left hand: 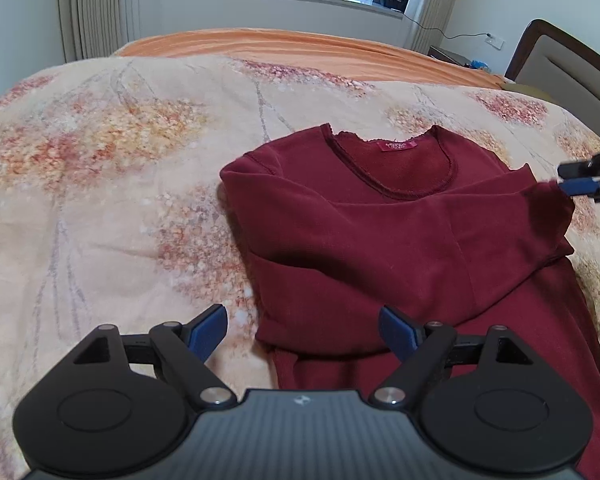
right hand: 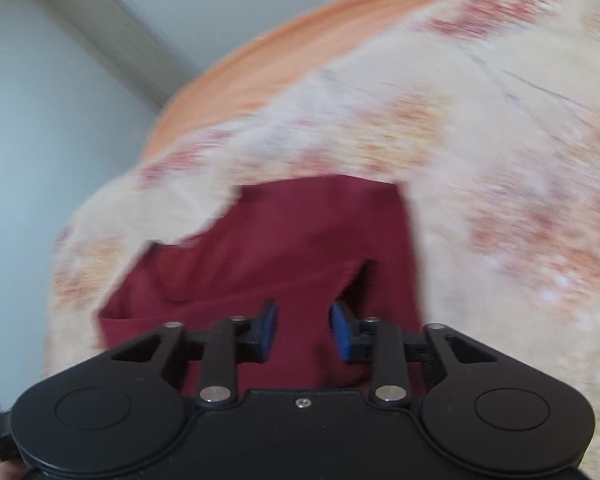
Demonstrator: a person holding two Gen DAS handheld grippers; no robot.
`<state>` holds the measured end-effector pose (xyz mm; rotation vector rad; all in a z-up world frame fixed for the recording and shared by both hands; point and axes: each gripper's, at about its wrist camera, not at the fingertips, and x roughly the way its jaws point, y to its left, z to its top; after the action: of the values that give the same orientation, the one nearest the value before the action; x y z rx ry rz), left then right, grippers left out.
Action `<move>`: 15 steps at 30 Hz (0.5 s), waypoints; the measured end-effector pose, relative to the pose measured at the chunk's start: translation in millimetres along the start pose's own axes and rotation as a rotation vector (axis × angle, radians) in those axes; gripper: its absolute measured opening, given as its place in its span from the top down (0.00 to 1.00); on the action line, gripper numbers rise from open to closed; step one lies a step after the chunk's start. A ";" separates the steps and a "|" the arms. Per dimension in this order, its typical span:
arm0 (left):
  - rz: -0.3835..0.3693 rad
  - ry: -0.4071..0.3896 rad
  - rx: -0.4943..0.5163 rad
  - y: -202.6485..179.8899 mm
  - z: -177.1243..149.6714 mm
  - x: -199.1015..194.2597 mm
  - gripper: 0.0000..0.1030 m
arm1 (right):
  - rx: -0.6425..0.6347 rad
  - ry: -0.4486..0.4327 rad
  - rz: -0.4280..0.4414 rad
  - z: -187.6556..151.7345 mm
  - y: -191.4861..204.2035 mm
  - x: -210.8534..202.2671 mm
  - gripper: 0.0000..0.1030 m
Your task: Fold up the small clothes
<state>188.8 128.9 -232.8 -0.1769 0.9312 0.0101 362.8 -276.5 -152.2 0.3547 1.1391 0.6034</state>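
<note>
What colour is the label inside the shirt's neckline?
The label is bright pinkish red, lighter than the dark red shirt; it shows best in the left wrist view.

Wide, bare stretch of peach floral quilted bedspread [left hand: 100, 184] left of the dark red knit long-sleeved top [left hand: 380, 240], open for passing. Beyond, orange sheet [left hand: 260, 46], then wall. Padded wooden-framed headboard [left hand: 572, 68] blocking far right.
</note>
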 end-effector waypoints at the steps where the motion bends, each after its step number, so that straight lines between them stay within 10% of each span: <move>1: -0.009 0.007 -0.011 2.4 1.1 6.8 0.16 | -0.031 0.031 0.049 2.2 16.3 8.0 0.55; 8: -0.057 0.013 -0.037 7.3 -4.5 27.3 0.16 | -0.343 0.179 0.261 17.7 164.4 103.2 0.56; 15: -0.092 -0.014 -0.065 10.3 -14.9 31.1 0.16 | -0.514 0.344 0.228 11.3 254.8 219.1 0.72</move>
<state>194.7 134.6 -267.8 -0.2797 0.9088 -0.0432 368.3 59.4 -168.2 -0.0693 1.2273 1.1611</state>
